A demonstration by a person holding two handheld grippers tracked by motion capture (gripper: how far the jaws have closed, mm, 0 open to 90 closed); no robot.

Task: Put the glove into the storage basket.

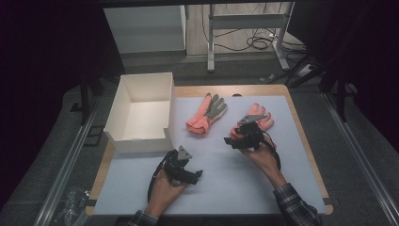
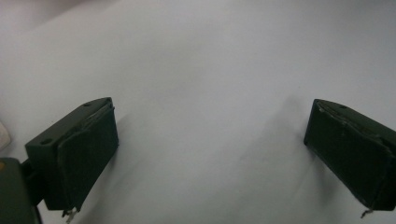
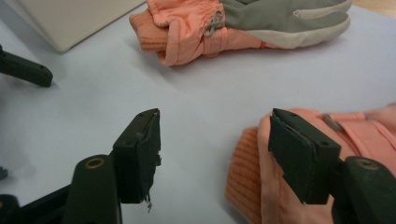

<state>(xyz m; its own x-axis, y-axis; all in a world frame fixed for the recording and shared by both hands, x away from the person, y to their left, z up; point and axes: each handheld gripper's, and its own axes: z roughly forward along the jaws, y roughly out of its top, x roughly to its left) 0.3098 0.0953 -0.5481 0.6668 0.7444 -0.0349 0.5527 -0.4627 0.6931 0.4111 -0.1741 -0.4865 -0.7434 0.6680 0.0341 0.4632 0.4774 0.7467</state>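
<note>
Two salmon-pink gloves with grey palms lie on the pale mat. The far glove lies flat by itself near the middle. Over the cuff end of the near glove my right gripper stands open. One of its jaws is right by the ribbed cuff and the other is over bare mat; nothing is gripped. My left gripper is wide open low over bare mat, in front of the box.
An open white box stands at the table's left, its near corner close to the left gripper. The wooden table edge runs along the right. Cables and a metal frame leg lie on the floor beyond.
</note>
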